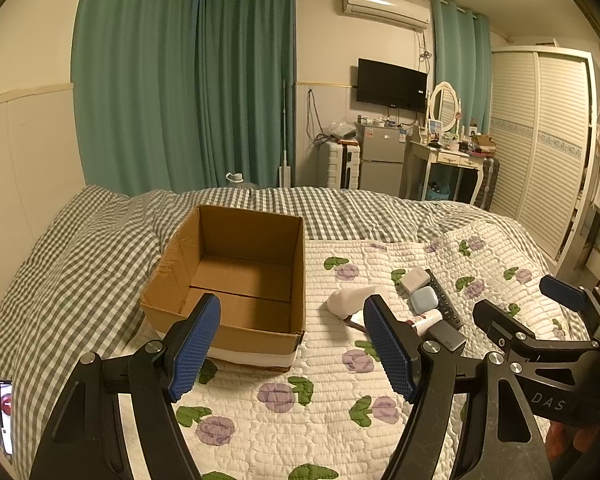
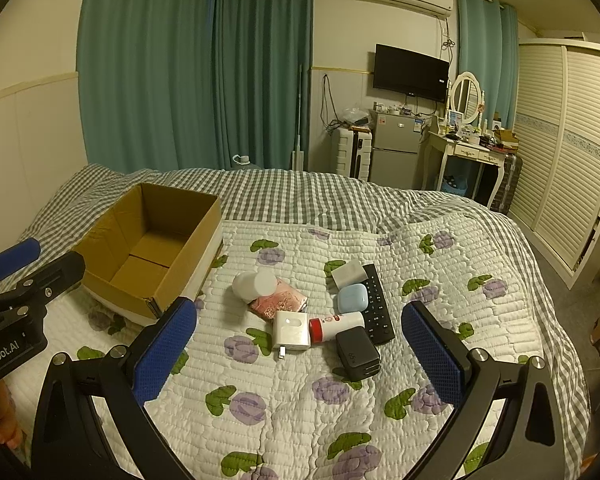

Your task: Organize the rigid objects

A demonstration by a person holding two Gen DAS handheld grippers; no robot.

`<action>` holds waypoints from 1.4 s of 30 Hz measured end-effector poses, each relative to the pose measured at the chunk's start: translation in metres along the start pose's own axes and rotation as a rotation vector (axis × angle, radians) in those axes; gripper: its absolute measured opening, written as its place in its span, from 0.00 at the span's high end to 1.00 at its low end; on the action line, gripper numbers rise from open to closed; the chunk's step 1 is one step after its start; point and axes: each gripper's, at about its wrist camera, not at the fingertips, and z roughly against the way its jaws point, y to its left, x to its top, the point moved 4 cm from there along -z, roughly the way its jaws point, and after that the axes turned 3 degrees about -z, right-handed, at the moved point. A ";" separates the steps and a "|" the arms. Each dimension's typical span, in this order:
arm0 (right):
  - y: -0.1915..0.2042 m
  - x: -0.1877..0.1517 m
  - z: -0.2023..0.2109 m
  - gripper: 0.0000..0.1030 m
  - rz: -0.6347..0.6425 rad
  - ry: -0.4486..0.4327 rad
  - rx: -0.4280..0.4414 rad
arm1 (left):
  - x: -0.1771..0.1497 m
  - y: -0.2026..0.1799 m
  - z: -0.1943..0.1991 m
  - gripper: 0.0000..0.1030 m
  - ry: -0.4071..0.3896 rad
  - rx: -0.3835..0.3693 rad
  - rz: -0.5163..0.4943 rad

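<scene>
Hovering both grippers above the quilt (image 2: 300,400), you're holding nothing yet: left gripper (image 1: 292,344) has its jaws spread wide and empty, right gripper (image 2: 300,348) likewise wide and empty.

Landmark is the cardboard box (image 2: 148,248). It's sitting open-topped with nothing showing inside, so it looks like the drop target.

Everything to sort is lying in one cluster to the right of the box:
- white bottle (image 2: 256,285), on its side, nearest the box
- pink packet (image 2: 278,302), tucked partly under that bottle
- white charger (image 2: 291,330), prongs pointing toward you
- red-capped tube (image 2: 336,325), touching the charger
- black power brick (image 2: 358,354), nearest you
- blue earbud case (image 2: 352,298) and grey case (image 2: 350,273), leaning on the remote (image 2: 378,306), farthest from the box

You're keeping the right gripper centred on the cluster, probably for picking; the left is facing the box, likely for steadying it. My guess is you're starting with the power brick or charger, since both are lying clear at the near edge.
</scene>
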 end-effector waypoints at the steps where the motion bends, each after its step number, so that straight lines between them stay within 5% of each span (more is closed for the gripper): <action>1: 0.000 0.000 0.000 0.00 0.000 0.001 0.001 | 0.000 0.000 0.000 0.25 0.001 0.001 0.001; 30: 0.000 0.002 -0.003 0.00 0.036 0.017 0.002 | 0.006 -0.012 0.001 0.25 -0.011 0.011 0.000; 36: -0.012 0.014 -0.016 0.00 0.131 0.022 -0.045 | 0.016 -0.032 -0.017 0.25 0.000 0.002 -0.004; 42: -0.051 0.008 -0.056 0.00 0.195 0.115 -0.074 | 0.005 -0.074 -0.071 0.25 0.106 -0.025 -0.042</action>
